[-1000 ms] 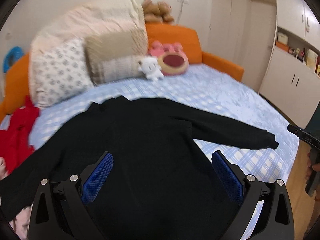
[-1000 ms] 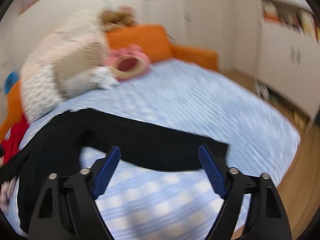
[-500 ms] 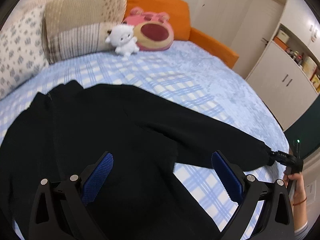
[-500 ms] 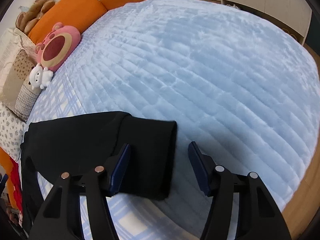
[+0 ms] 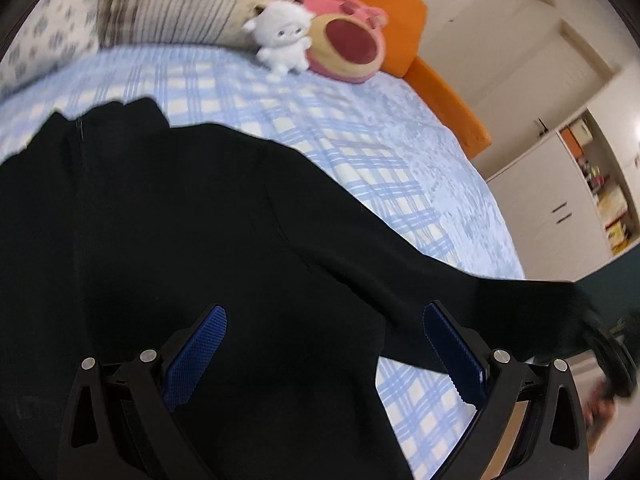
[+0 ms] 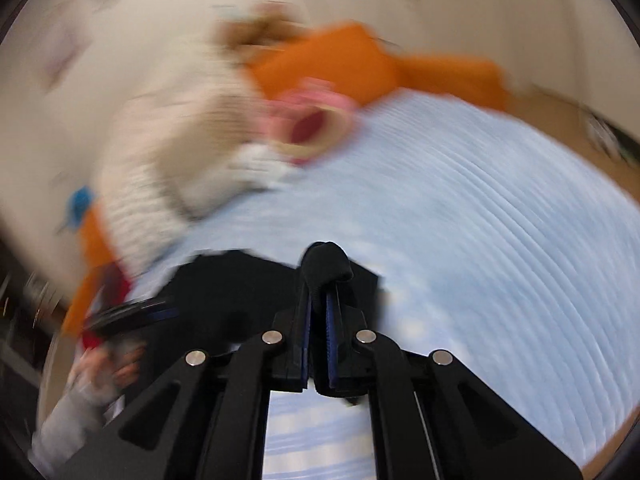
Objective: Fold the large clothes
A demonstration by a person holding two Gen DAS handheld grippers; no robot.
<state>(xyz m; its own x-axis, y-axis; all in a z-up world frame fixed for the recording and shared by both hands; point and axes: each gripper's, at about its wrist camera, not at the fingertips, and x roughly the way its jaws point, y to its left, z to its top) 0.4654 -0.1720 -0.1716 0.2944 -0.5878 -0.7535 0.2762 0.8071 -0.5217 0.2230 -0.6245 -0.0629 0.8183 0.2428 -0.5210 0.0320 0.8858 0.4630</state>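
Wide stretch of pale blue bed (image 5: 400, 148) bare beyond the black sweater (image 5: 180, 240), out to the far edge by the white cupboards (image 5: 560, 216); checked cover also clear at the near side under the sleeve. Sweater spread flat across the bed, collar toward the pillows (image 5: 176, 12), one sleeve (image 5: 460, 292) stretched off to the side. Sleeve cuff (image 6: 326, 266) pinched in the right gripper (image 6: 318, 320), jaws clamped shut on it, cloth bunched above the tips. Left gripper (image 5: 324, 344) over the sweater's body, jaws wide apart, nothing between them. Beyond the collar: white plush (image 5: 282, 38), pink plush (image 5: 344, 50), orange headboard (image 5: 384, 8). Right-wrist view heavily blurred.
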